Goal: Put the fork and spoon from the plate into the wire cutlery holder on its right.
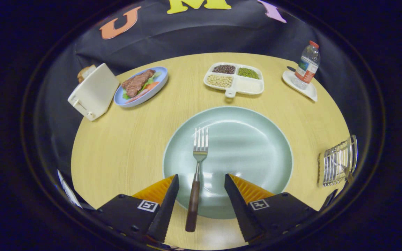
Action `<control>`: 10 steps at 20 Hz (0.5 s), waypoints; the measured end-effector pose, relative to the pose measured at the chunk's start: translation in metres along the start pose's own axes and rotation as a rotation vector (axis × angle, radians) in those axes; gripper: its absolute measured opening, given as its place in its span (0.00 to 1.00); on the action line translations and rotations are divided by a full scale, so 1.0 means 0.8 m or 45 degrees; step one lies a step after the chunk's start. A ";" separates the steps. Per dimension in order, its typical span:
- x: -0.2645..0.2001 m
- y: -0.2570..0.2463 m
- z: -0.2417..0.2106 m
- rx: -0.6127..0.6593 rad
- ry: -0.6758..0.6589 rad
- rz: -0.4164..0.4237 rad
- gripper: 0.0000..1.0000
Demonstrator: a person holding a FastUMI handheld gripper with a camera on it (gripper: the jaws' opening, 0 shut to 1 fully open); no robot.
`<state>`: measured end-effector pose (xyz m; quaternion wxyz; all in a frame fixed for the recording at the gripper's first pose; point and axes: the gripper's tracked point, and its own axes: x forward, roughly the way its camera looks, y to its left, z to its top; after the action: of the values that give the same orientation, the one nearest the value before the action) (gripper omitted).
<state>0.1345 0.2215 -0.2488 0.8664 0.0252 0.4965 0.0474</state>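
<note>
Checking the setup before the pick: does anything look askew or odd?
The fork lies on the plate with its handle overhanging the near rim, between the open jaws of the gripper. A handle already leans in the wire cutlery holder.

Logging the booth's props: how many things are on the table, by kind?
Plates and trays: 4 (green plate, blue plate, divided tray, white tray)
Fork: 1
Cutlery holder: 1
Toaster: 1
Bottle: 1
Total: 8
Gripper open.
</note>
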 end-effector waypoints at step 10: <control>0.011 0.006 -0.006 0.061 0.053 -0.004 0.06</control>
<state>0.1346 0.2273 -0.2583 0.8551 0.0443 0.5155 0.0347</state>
